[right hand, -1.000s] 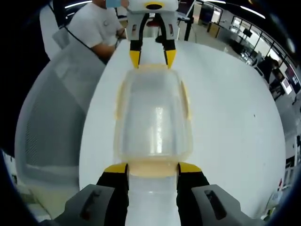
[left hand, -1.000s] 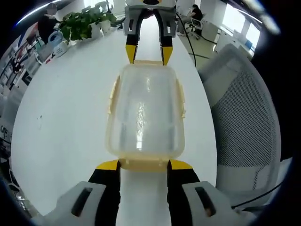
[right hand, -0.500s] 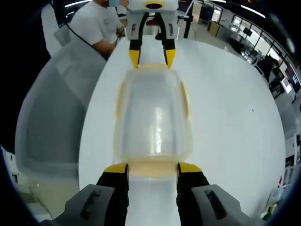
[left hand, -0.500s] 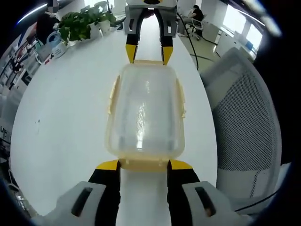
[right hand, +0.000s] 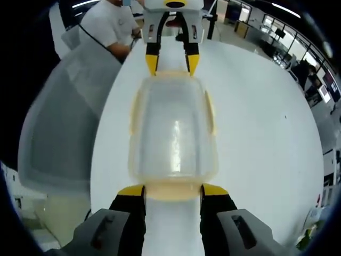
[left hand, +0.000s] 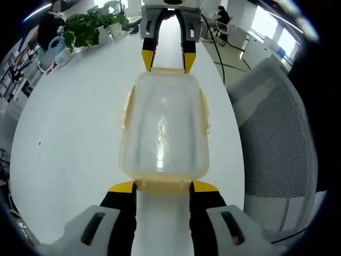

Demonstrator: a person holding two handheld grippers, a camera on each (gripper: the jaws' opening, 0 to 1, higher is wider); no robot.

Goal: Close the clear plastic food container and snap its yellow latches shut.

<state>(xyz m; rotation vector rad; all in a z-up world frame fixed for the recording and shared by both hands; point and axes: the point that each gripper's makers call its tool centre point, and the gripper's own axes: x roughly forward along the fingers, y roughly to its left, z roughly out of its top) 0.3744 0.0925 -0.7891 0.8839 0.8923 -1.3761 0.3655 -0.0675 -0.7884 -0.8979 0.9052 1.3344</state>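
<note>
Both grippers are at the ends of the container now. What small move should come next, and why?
Probably press both end latches in. The lid already sits on the container, and the left gripper and right gripper each stand open at one end latch, so squeezing inward should snap them. The side latches seem to stick out, so they likely come after.

container [left hand: 164,128] | clear plastic, lid on, upright, flat on white table | yellow latches [left hand: 127,108] along its edges

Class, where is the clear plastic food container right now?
The container sits on the white table, mid-frame in both views, between the left tool and right tool.
</note>
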